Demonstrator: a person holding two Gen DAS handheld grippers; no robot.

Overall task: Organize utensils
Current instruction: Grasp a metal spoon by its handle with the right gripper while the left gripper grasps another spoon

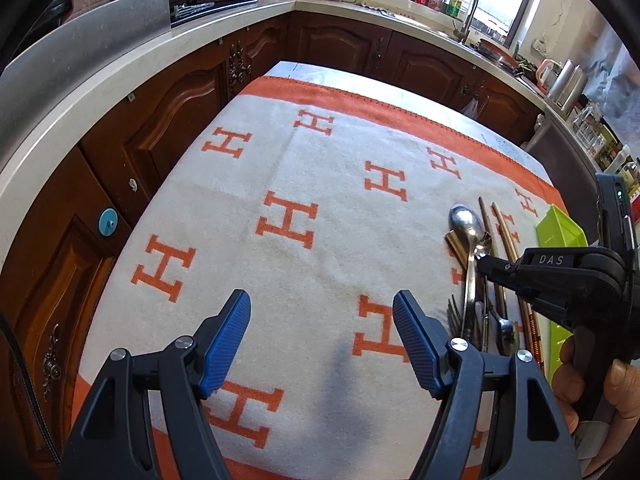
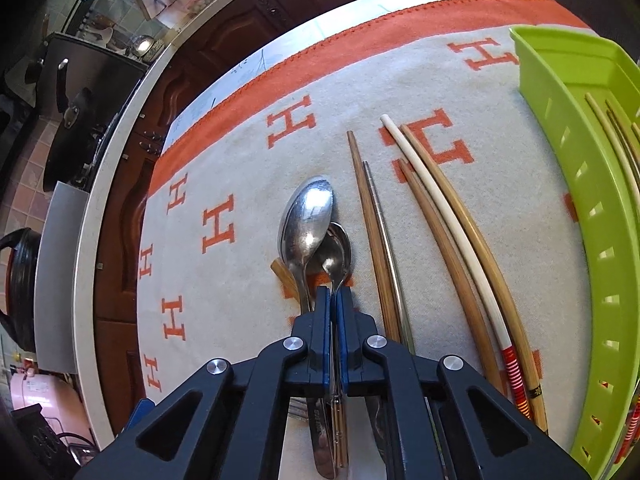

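Observation:
A pile of utensils lies on the white and orange H-patterned cloth [image 2: 248, 160]. A large steel spoon [image 2: 308, 216] overlaps a smaller spoon [image 2: 338, 248]. My right gripper [image 2: 333, 292] is shut on the smaller spoon's neck, its blue pads almost touching. To the right lie a brown chopstick [image 2: 372, 232], a metal one [image 2: 384, 232] and several long chopsticks [image 2: 440, 216]. The green slotted tray [image 2: 580, 184] holds chopsticks [image 2: 612, 136]. In the left wrist view my left gripper [image 1: 320, 304] hangs open over bare cloth, left of the spoons [image 1: 466, 220], forks [image 1: 456, 316] and right gripper [image 1: 482, 260].
Dark wooden cabinets [image 1: 160, 132] under a pale countertop [image 1: 100, 92] run round the table's far and left sides. A sink tap [image 1: 470, 8] and bottles stand by the window. A hand [image 1: 580, 392] holds the right gripper's handle. The green tray [image 1: 558, 228] sits at the cloth's right edge.

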